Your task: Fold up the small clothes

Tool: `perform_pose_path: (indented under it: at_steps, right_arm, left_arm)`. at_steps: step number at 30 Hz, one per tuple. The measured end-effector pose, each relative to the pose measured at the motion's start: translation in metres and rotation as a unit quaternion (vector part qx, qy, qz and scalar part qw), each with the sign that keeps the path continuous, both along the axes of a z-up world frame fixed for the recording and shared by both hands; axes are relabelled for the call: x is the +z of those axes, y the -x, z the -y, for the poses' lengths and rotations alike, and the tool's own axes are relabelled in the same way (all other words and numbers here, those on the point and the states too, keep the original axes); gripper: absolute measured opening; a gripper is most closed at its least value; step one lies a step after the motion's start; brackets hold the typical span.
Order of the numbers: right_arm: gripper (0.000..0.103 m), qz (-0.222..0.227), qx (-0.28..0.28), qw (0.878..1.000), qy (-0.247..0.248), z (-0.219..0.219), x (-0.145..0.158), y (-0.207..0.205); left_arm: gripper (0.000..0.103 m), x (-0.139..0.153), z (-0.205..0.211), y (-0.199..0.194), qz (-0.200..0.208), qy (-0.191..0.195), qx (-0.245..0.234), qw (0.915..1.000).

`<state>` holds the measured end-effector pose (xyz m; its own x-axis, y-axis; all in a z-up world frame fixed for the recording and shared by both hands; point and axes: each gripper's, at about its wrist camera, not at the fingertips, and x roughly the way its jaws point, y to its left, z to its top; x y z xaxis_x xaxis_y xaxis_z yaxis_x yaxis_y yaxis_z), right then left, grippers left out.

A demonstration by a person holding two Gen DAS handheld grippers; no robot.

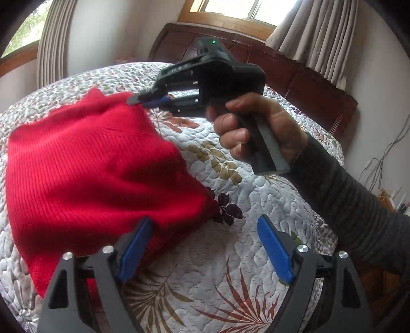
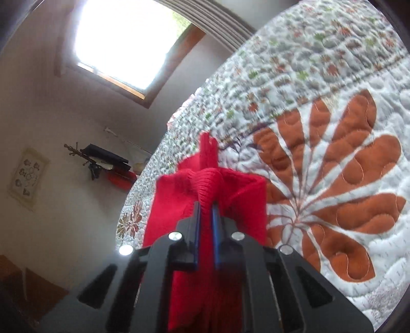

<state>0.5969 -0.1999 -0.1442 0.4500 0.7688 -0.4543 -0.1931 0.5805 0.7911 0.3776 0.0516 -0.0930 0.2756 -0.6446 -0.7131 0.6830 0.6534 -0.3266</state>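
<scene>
- A red ribbed knit garment [image 1: 84, 164] lies on a quilted bedspread [image 1: 256, 205] with leaf and flower prints, spreading over the left side of the left wrist view.
- The right gripper [image 1: 139, 101], gripped by a hand [image 1: 258, 128] with a dark grey sleeve [image 1: 358, 205] behind it, pinches the far corner of the garment; that corner is raised off the quilt.
- From the right wrist view, the right gripper [image 2: 206, 205] has its jaws drawn nearly together with a bunched fold of the red garment [image 2: 205, 184] clamped between the blue pads, and the cloth hangs down in front of the lens, hiding part of the bed.
- The left gripper [image 1: 205, 222] has its jaws spread wide and holds nothing; its left blue pad [image 1: 135, 246] overlaps the near edge of the garment, its right pad is over bare quilt.
- A large orange leaf print [image 2: 333, 184] fills the quilt beside the held cloth.
- Behind the bed stand a dark wooden headboard [image 1: 294, 74], curtains [image 1: 320, 33] and a window [image 1: 243, 10].
- On the far wall hang a coat rack [image 2: 84, 156] and a framed picture [image 2: 28, 176].
</scene>
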Motion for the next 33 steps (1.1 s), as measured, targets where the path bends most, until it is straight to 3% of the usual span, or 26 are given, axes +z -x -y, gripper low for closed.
perform_pose_path:
  at_steps: [3, 7, 9, 14, 16, 19, 20, 23, 25, 29, 31, 33]
  right_arm:
    - [0.005, 0.037, -0.03, 0.998, 0.044, -0.003, 0.01, -0.006]
    - [0.006, -0.02, -0.031, 0.995, 0.091, -0.014, -0.031, -0.028]
    - [0.014, -0.013, -0.028, 0.996, 0.078, -0.012, -0.028, -0.022]
    - [0.017, 0.04, -0.017, 0.998, 0.043, -0.002, 0.015, 0.025]
    - [0.021, 0.052, 0.024, 0.998, 0.032, -0.012, 0.028, 0.048]
    - [0.028, 0.039, 0.061, 0.995, 0.065, -0.039, 0.019, 0.062]
    - [0.028, 0.024, 0.059, 0.995, 0.071, -0.04, 0.009, 0.063]
    - [0.002, -0.013, 0.048, 0.996, 0.077, -0.03, -0.02, 0.067]
    - [0.0, -0.022, 0.045, 0.996, 0.068, -0.021, -0.027, 0.078]
    - [0.027, -0.012, 0.041, 0.998, 0.04, -0.002, -0.003, 0.098]
    - [0.028, -0.035, 0.044, 0.998, 0.023, 0.009, -0.001, 0.102]
    - [0.037, -0.071, 0.061, 0.995, 0.014, 0.011, -0.008, 0.107]
  left_arm:
    - [0.083, -0.008, -0.005, -0.007, -0.02, 0.018, 0.009, 0.9996]
    - [0.083, -0.014, -0.006, -0.013, -0.035, 0.026, 0.015, 0.9989]
    - [0.083, -0.008, -0.009, -0.011, -0.043, 0.035, 0.013, 0.9984]
    - [0.084, 0.023, -0.034, -0.014, -0.036, 0.101, 0.017, 0.994]
    - [0.084, 0.024, -0.04, -0.018, -0.038, 0.103, 0.031, 0.9935]
    - [0.084, 0.012, -0.043, -0.025, -0.055, 0.091, 0.046, 0.9933]
    - [0.084, 0.006, -0.044, -0.027, -0.061, 0.085, 0.052, 0.9931]
    - [0.084, -0.012, -0.05, -0.03, -0.09, 0.085, 0.072, 0.9898]
    - [0.084, -0.013, -0.056, -0.026, -0.092, 0.092, 0.076, 0.9885]
    - [0.084, 0.003, -0.069, -0.016, -0.081, 0.108, 0.075, 0.988]
    - [0.084, 0.008, -0.077, -0.011, -0.076, 0.113, 0.08, 0.9875]
    - [0.084, 0.01, -0.082, -0.006, -0.076, 0.113, 0.084, 0.9871]
